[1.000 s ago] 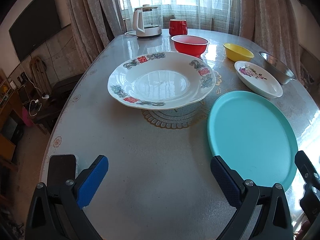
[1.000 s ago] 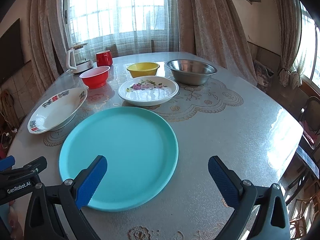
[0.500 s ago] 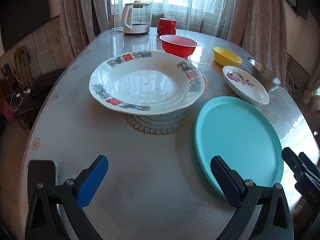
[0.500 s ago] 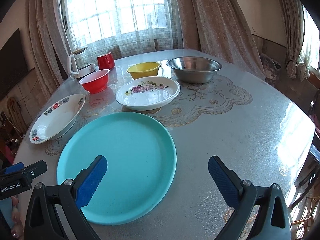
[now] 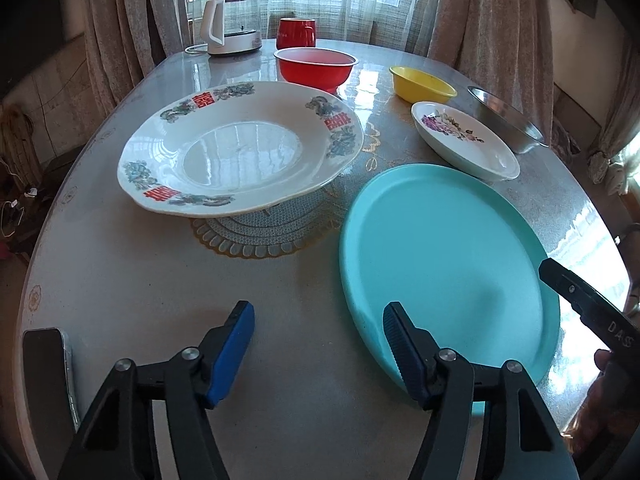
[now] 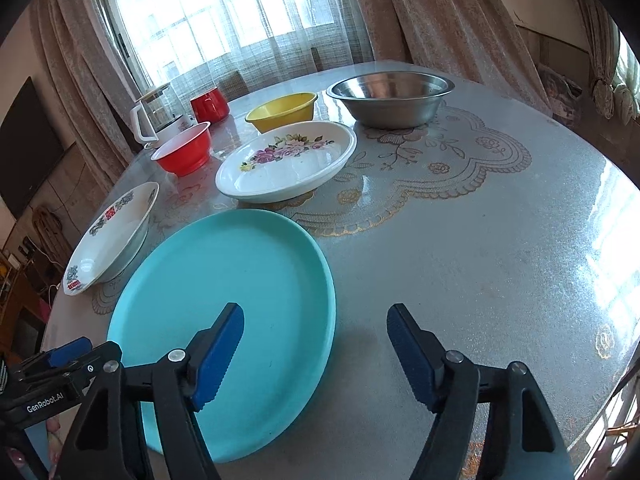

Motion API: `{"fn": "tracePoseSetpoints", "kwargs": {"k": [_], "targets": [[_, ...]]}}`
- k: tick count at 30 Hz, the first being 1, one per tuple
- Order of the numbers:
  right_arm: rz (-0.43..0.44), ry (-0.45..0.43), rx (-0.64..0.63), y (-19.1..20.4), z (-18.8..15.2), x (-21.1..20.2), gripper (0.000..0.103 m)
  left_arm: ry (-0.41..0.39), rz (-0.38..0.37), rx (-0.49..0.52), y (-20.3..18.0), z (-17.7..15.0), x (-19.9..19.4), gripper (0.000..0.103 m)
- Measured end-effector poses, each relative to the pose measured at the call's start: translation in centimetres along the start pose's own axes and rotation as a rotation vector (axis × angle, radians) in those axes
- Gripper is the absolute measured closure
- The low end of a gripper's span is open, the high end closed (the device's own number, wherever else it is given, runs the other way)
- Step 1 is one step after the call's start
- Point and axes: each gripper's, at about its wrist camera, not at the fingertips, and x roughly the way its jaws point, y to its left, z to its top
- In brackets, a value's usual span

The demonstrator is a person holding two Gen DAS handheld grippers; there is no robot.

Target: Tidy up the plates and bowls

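I have both grippers low over the near edge of the table [image 6: 500, 260], and the teal plate [image 5: 448, 256] lies flat between them. From my left gripper [image 5: 318, 334] the plate sits just to the right: its right finger [image 5: 396, 332] hangs over the plate's near-left rim while the left finger is over bare table. From my right gripper [image 6: 316, 334] the plate lies to the left, with the left finger over its surface and the rim running between the two fingers. Both sets of jaws are closing, yet nothing is pinched; the pads stand apart and touch no rim. I judge the right gripper better lined up, since the rim already passes through its gap. The white patterned plate [image 5: 240, 156], flowered dish [image 6: 288, 162], red bowl [image 5: 316, 68], yellow bowl [image 6: 282, 110] and steel bowl [image 6: 390, 98] wait farther back.
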Motion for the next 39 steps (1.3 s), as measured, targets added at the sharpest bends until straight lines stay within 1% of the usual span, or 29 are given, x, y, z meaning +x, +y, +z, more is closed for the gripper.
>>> {"fn": "tracePoseSetpoints", "kwargs": {"k": [1, 2, 3, 4, 5, 7, 8, 9, 10, 11, 12, 14, 16, 18, 21, 25, 39], "targets": [[-0.003, 0.004, -0.001, 0.0, 0.0, 0.2, 0.033, 0.003, -0.010, 0.013, -0.2, 0.0, 0.2, 0.043], [-0.006, 0.011, 0.001, 0.0, 0.0, 0.3, 0.037, -0.004, 0.006, 0.023, -0.4, 0.0, 0.2, 0.045], [-0.001, 0.016, 0.002, -0.1, 0.0, 0.5, 0.038, -0.009, 0.019, 0.031, -0.5, -0.1, 0.2, 0.051], [-0.002, 0.010, -0.005, 0.0, -0.1, 0.5, 0.040, -0.017, 0.010, 0.041, -0.7, -0.1, 0.2, 0.054], [-0.007, 0.011, -0.015, 0.1, -0.1, 0.6, 0.041, -0.022, 0.000, 0.050, -0.8, -0.1, 0.1, 0.060], [-0.019, 0.013, -0.034, 0.4, 0.0, 0.6, 0.054, -0.027, -0.017, 0.064, -1.2, -0.1, 0.1, 0.070], [-0.018, 0.015, -0.039, 0.4, 0.0, 0.7, 0.060, -0.032, -0.027, 0.079, -1.4, -0.2, 0.0, 0.079], [-0.018, 0.015, -0.043, 0.4, 0.1, 0.8, 0.064, -0.038, -0.025, 0.099, -1.8, -0.3, -0.1, 0.084], [-0.017, 0.018, -0.044, 0.4, 0.1, 0.8, 0.072, -0.046, -0.014, 0.119, -2.1, -0.4, -0.1, 0.085], [-0.013, 0.020, -0.046, 0.4, 0.0, 0.8, 0.076, -0.054, 0.001, 0.134, -2.4, -0.5, -0.1, 0.085], [-0.008, 0.021, -0.048, 0.4, 0.0, 0.8, 0.076, -0.061, 0.007, 0.139, -2.5, -0.6, -0.2, 0.085], [-0.001, 0.019, -0.040, 0.2, 0.0, 0.8, 0.082, -0.068, 0.005, 0.138, -2.4, -0.6, -0.2, 0.085], [0.026, 0.024, -0.012, -0.5, 0.0, 0.7, 0.084, -0.070, 0.004, 0.146, -2.4, -0.6, -0.2, 0.085], [0.052, 0.029, 0.019, -1.1, -0.1, 0.4, 0.085, -0.068, -0.003, 0.163, -2.9, -0.7, -0.2, 0.085], [0.036, 0.021, 0.027, -1.7, -0.2, 0.0, 0.085, -0.067, -0.013, 0.196, -4.0, -0.9, -0.2, 0.085], [0.021, 0.009, 0.073, -3.6, -0.2, -0.8, 0.085, -0.061, -0.050, 0.233, -5.9, -1.0, -0.1, 0.085], [-0.100, -0.049, 0.174, -10.2, 1.1, -2.7, 0.085, -0.023, -0.154, 0.328, -13.3, 0.2, 1.2, 0.085]]}}
